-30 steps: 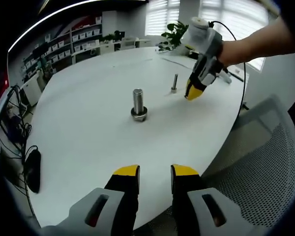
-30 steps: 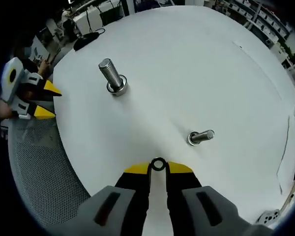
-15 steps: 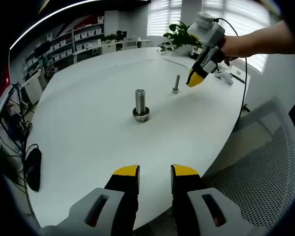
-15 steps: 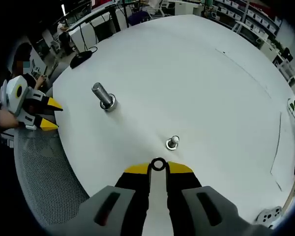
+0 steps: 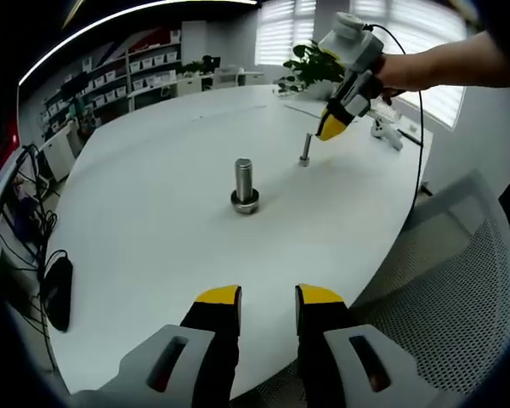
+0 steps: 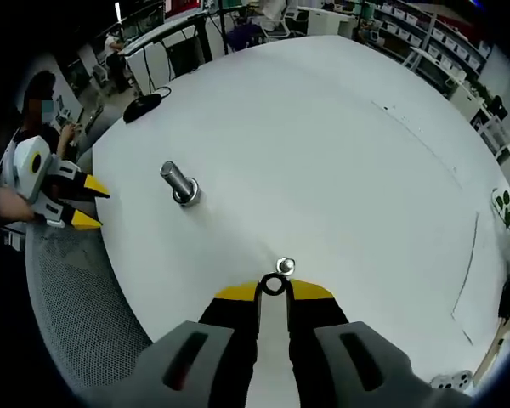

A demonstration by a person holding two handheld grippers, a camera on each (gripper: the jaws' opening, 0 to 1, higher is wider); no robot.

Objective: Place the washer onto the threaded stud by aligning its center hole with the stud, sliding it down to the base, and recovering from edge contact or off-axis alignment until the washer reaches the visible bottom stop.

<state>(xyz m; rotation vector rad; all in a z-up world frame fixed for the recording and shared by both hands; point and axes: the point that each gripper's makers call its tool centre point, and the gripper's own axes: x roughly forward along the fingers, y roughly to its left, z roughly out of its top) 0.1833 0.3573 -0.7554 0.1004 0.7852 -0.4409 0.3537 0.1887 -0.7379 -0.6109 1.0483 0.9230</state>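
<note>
Right gripper (image 6: 274,289) fingers pinched on the washer (image 6: 274,286), hole showing between the yellow tips, just above and near the top of the thin threaded stud (image 6: 285,267); washer not on it yet. Left gripper (image 5: 268,297) fingers narrow, nothing between them, low at the near edge of the white counter (image 5: 153,212). Large bolt (image 5: 244,183) stands upright mid-counter, well apart from the stud, bare surface all around. Person's arm (image 5: 442,68) reaches in from the counter's right edge, right gripper angled down at the stud
</note>
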